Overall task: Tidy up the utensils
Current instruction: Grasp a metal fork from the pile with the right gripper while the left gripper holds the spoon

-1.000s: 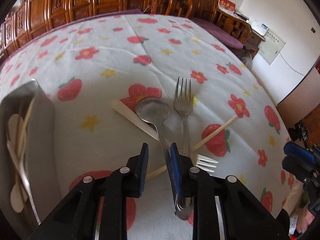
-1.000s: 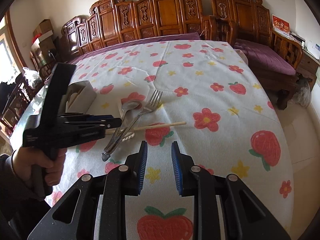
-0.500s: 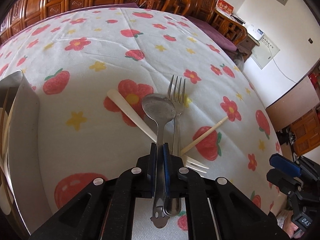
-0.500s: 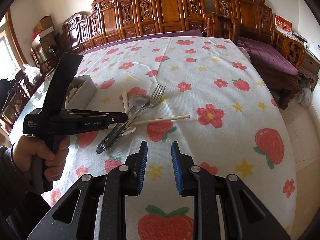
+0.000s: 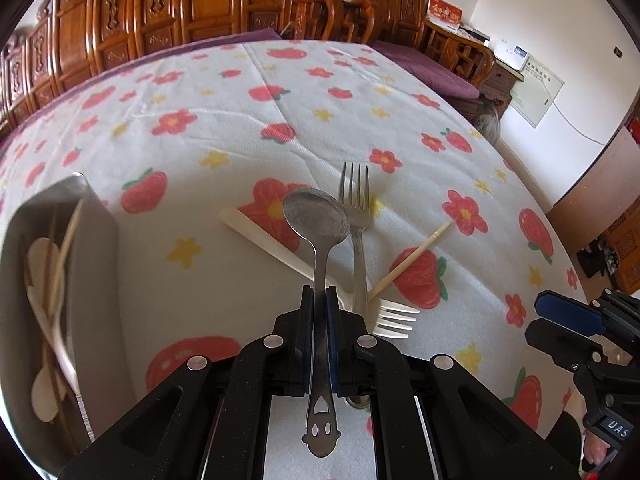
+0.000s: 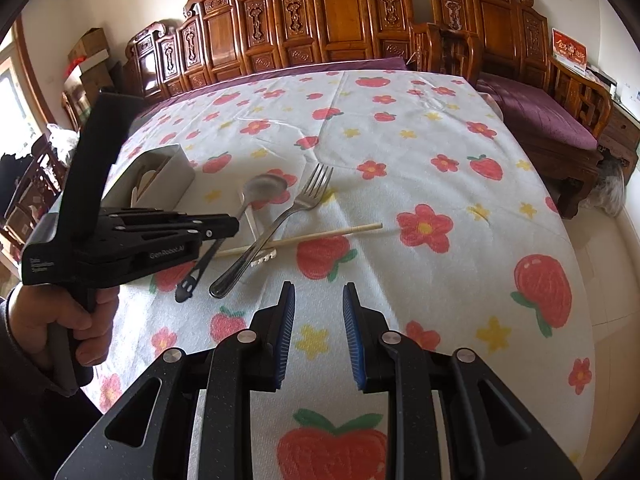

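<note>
Our left gripper [image 5: 319, 300] is clamped on the handle of the one metal spoon [image 5: 316, 220], bowl lifted ahead of the jaws. Just beyond it on the tablecloth [image 5: 240, 120] we count one metal fork [image 5: 356, 216], one chopstick [image 5: 412, 258] and one white plastic fork [image 5: 394, 320]. One steel box [image 5: 92, 264] sits left. Our right gripper [image 6: 319, 328] hangs narrowly parted, empty, nearer than the utensils.

A: The cloth [image 6: 400, 160] on the counter is showing white with red strawberries, red flowers and yellow stars.

B: The spoon [image 5: 316, 220] and metal fork [image 5: 356, 200] are gleaming silver; the chopstick [image 5: 412, 256] is looking pale tan, the plastic fork [image 5: 394, 318] white.

A: The left hand-held gripper [image 5: 319, 300] is showing black with blue pads.
</note>
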Motion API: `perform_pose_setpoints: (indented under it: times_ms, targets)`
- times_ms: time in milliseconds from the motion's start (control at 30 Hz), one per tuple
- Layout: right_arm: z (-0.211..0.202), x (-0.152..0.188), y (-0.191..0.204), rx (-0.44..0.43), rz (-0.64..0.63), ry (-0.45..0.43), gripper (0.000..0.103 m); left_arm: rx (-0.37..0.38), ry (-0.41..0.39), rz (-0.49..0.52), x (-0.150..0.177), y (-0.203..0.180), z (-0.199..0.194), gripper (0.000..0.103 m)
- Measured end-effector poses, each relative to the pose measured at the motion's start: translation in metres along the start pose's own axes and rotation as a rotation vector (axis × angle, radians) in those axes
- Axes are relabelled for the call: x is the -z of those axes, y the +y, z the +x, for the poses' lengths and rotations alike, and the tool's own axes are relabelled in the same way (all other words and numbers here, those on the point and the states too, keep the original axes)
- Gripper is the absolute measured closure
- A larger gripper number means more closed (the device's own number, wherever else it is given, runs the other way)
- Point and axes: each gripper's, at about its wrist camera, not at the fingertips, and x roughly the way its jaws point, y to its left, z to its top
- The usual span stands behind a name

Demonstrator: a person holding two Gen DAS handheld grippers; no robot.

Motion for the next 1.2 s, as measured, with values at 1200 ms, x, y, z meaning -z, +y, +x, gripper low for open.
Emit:
perform_pose_setpoints:
  times_ms: [1200]
  targets:
    - [0.109, -0.062, 0.043, 0.07, 0.018, 0.042, 0.064, 0.076, -0.236, 0.058, 0.011, 0.051, -0.115, 0.098]
